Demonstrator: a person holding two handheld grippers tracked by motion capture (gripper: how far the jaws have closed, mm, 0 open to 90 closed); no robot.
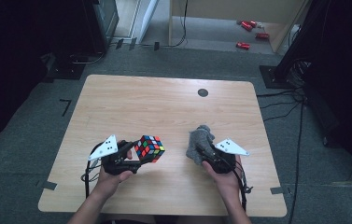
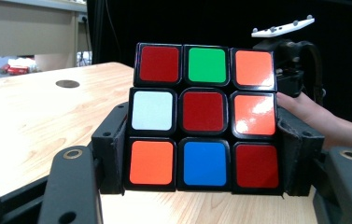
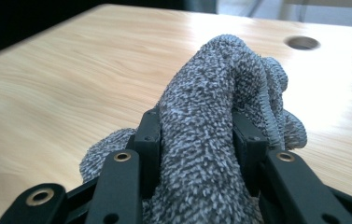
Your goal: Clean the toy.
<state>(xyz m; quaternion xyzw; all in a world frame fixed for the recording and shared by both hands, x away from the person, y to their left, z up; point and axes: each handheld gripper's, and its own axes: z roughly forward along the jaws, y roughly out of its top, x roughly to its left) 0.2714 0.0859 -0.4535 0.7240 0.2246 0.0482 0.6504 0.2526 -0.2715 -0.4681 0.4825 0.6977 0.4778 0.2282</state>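
High view: left gripper [image 1: 146,157] fingers pinch cube [image 1: 149,148], right gripper [image 1: 205,151] fingers pinch grey cloth [image 1: 200,142]. Both picked up; wiping the cube looks not yet begun, cloth and cube apart.

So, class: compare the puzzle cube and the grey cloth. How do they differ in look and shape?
The puzzle cube is rigid and square-edged, with red, orange, green, blue and white squares; the grey cloth is soft, crumpled and speckled grey. The cube sits in the left gripper, the cloth is bunched in the right gripper. Both are clamped between black jaws over the wooden table.
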